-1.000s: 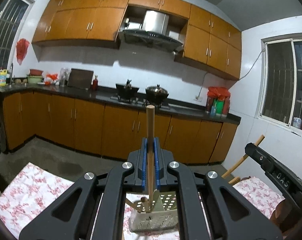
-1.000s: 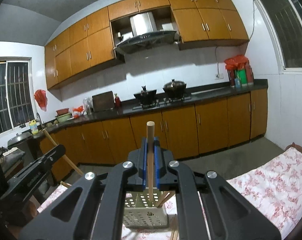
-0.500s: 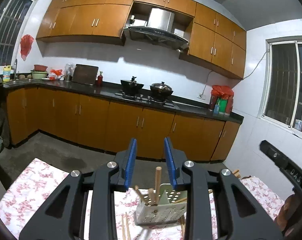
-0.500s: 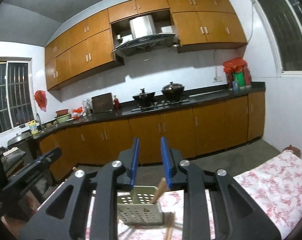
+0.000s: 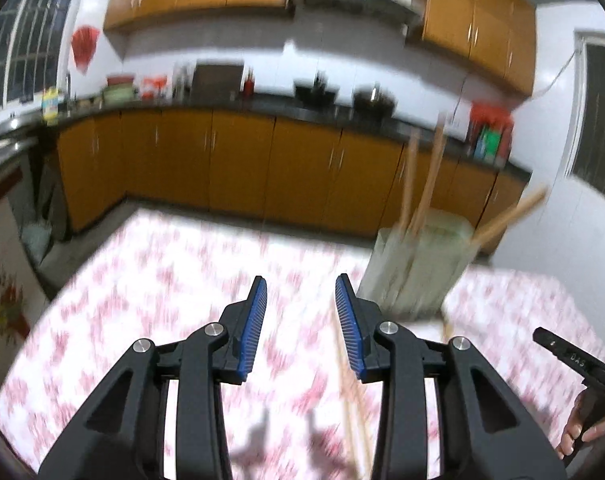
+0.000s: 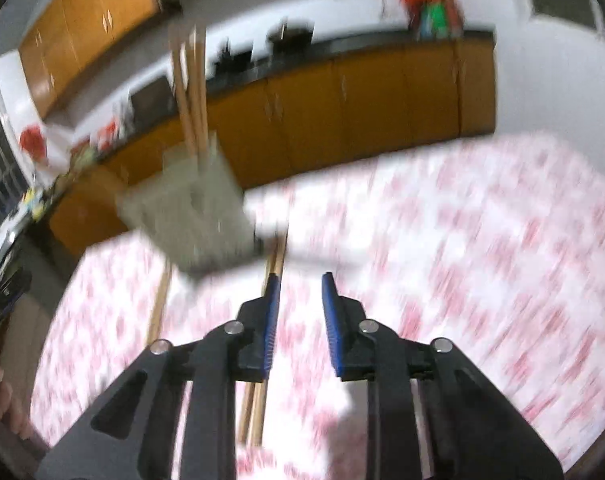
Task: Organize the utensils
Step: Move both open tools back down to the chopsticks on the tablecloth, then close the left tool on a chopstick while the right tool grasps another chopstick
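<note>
Partway: several chopsticks [image 5: 422, 184] stand in our caddy [image 5: 418, 264]; loose chopsticks [image 6: 258, 404] remain on the tabletop [image 5: 162, 280]. Left tongs [image 5: 301, 320] have just been opening, right tongs [image 6: 300, 316] closing; both gapped, empty.

The tablecloth [image 5: 150, 280] is white with a pink-red floral print. On it the utensil holder [image 5: 416, 268] is pale cream, and the sticks [image 5: 430, 176] rising from it are light tan wood, as are the loose chopsticks [image 6: 262, 396] lying on the cloth just in front of the holder. Beyond the holder, the cabinets [image 5: 238, 168] are orange-brown under a black countertop [image 5: 262, 100], against a white wall. Both grippers, left [image 5: 301, 320] and right [image 6: 300, 312], are black with blue pads.
</note>
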### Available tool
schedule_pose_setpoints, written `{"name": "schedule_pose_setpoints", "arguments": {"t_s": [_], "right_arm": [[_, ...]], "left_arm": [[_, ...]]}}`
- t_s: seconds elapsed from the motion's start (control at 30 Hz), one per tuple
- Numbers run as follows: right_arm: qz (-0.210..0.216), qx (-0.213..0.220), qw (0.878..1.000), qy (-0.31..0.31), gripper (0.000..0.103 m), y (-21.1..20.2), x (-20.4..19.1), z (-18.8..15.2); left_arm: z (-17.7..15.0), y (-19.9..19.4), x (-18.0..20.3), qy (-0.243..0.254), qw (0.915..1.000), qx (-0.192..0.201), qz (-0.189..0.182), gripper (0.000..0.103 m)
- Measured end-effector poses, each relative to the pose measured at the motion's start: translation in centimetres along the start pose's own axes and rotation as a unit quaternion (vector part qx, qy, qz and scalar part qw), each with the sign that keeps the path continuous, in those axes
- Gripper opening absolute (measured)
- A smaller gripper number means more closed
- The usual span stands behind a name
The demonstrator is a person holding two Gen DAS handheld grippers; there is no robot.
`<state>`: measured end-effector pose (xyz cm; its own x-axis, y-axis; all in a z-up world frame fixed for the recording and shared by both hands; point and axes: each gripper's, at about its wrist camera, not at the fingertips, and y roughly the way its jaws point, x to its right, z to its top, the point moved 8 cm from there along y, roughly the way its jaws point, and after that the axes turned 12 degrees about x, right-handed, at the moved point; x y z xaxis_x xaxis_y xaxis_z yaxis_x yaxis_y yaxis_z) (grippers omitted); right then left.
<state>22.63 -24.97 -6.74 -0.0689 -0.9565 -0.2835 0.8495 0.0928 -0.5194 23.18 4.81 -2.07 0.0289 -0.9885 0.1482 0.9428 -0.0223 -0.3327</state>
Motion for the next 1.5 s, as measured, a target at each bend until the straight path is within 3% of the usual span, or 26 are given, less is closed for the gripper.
{"name": "schedule_pose_setpoints", "arguments": {"t_s": [0.17,0.3,0.77,0.9,1.13,1.3,1.43,1.5], "right_arm": [[0.027,-0.067,0.997,-0.022,0.017,1.3,-2.3,-6.2],[0.035,-0.084,0.995,-0.035,0.017,1.5,-3.3,-8.1],[0.015,-0.088,0.994,-0.066,0.011,2.5,-3.4,-8.3],[-0.022,-0.073,0.995,-0.068,0.008,2.6,-2.1,-7.8],[-0.061,-0.064,0.996,-0.030,0.008,2.6,1.6,-6.6],[-0.056,-0.065,0.996,-0.032,0.008,2.6,1.7,-6.8],[-0.048,-0.065,0.996,-0.039,0.008,2.5,1.2,-7.0],[-0.041,-0.067,0.996,-0.042,0.008,2.5,0.8,-7.1]], "left_arm": [[-5.4,1.3,-0.1,0.011,0.9974,-0.071,-0.002,0.037],[-7.6,1.5,0.5,0.016,0.9951,-0.097,-0.012,0.037],[-11.1,2.1,3.1,0.010,0.9892,-0.138,-0.047,0.037],[-11.8,2.2,3.7,0.015,0.9872,-0.148,-0.056,0.036],[-13.1,2.6,4.6,0.028,0.9833,-0.168,-0.064,0.028],[-14.0,2.9,5.0,0.044,0.9807,-0.181,-0.060,0.020],[-14.1,3.1,5.1,0.058,0.9807,-0.180,-0.050,0.008],[-13.9,3.5,4.5,0.055,0.9814,-0.179,-0.042,0.008]]}}
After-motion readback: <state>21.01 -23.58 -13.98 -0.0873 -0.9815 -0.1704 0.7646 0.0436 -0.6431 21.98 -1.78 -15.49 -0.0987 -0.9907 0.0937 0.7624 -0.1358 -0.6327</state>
